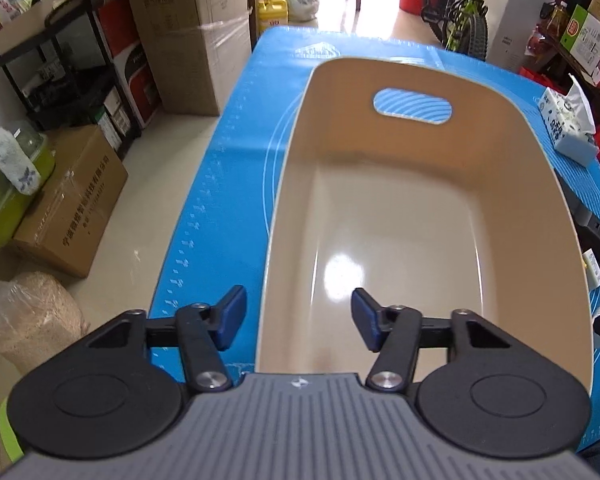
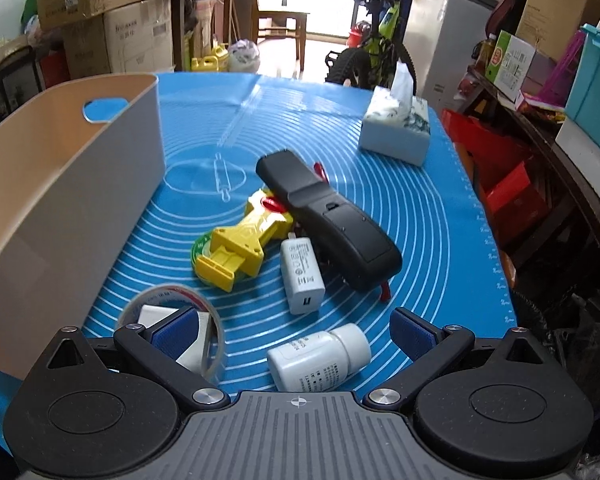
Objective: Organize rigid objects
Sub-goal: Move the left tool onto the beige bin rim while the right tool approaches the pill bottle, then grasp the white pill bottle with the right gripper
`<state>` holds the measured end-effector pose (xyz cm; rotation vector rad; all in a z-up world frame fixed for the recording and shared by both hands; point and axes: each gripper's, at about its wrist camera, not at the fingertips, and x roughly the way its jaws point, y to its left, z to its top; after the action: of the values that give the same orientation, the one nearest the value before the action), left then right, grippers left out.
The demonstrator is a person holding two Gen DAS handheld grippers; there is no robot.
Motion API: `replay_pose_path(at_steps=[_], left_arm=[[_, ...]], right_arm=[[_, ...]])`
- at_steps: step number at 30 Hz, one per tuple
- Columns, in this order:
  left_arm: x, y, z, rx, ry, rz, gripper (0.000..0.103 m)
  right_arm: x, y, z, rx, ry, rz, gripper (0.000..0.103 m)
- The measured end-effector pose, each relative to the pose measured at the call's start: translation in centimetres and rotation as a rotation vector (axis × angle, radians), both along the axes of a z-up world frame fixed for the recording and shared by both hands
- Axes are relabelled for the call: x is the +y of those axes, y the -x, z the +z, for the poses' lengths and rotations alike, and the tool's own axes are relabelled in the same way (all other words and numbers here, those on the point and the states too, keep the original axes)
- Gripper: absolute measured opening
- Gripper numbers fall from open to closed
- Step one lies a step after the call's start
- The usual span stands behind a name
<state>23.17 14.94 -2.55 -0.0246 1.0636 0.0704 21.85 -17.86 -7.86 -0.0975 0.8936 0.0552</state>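
A beige plastic bin [image 1: 292, 184] with a handle slot stands empty on the blue mat [image 1: 228, 168]; it also shows at the left of the right wrist view [image 2: 80, 184]. My left gripper [image 1: 298, 318] is open and empty over the bin's near left rim. My right gripper [image 2: 294, 334] is open above a white pill bottle [image 2: 320, 358] lying on its side. Beyond it lie a white charger [image 2: 302, 276], a black remote [image 2: 328, 216], a yellow toy [image 2: 240, 244] and a clear tape roll [image 2: 172, 332] by the left finger.
A tissue box [image 2: 396, 128] sits at the mat's far right. Cardboard boxes [image 1: 72, 208] and a black shelf [image 1: 72, 64] stand on the floor to the left. A bicycle [image 2: 376, 36] stands behind the table, and cluttered shelves [image 2: 540, 120] line the right.
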Motion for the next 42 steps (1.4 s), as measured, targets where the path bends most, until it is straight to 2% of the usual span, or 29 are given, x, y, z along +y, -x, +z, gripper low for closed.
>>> replay_pose_path(at_steps=[4, 9, 13, 19, 26, 36, 39, 42], left_arm=[[-0.1, -0.1, -0.4, 0.012, 0.009, -0.009, 0.045], [-0.1, -0.2, -0.8, 0.015, 0.01, -0.008, 0.04], [0.5, -0.3, -0.9, 0.024, 0.014, 0.014, 0.027], [1.3, -0.2, -1.0, 0.029, 0.024, 0.052, 0.008], [1.8, -0.2, -1.1, 0.029, 0.048, 0.062, 0.006], [2.0, -0.1, -1.2, 0.025, 0.062, 0.057, 0.005], [2.1, 0.0, -1.2, 0.022, 0.067, 0.053, 0.004], [2.3, 0.0, -1.3, 0.02, 0.077, 0.052, 0.004]], right_arm=[[-0.4, -0.6, -0.6, 0.024, -0.001, -0.007, 0.101], [-1.0, -1.1, -1.2, 0.049, -0.013, -0.006, 0.101], [-1.3, -1.4, -1.7, 0.084, -0.029, 0.016, 0.101], [-1.2, -1.6, -2.1, 0.1, 0.037, 0.062, 0.1], [-1.4, -2.2, -2.7, 0.107, 0.049, 0.084, 0.096], [-1.4, -2.2, -3.1, 0.104, 0.067, 0.121, 0.083], [-1.2, -2.1, -3.3, 0.108, 0.082, 0.135, 0.073], [-1.2, -1.9, -3.2, 0.096, 0.08, 0.146, 0.069]])
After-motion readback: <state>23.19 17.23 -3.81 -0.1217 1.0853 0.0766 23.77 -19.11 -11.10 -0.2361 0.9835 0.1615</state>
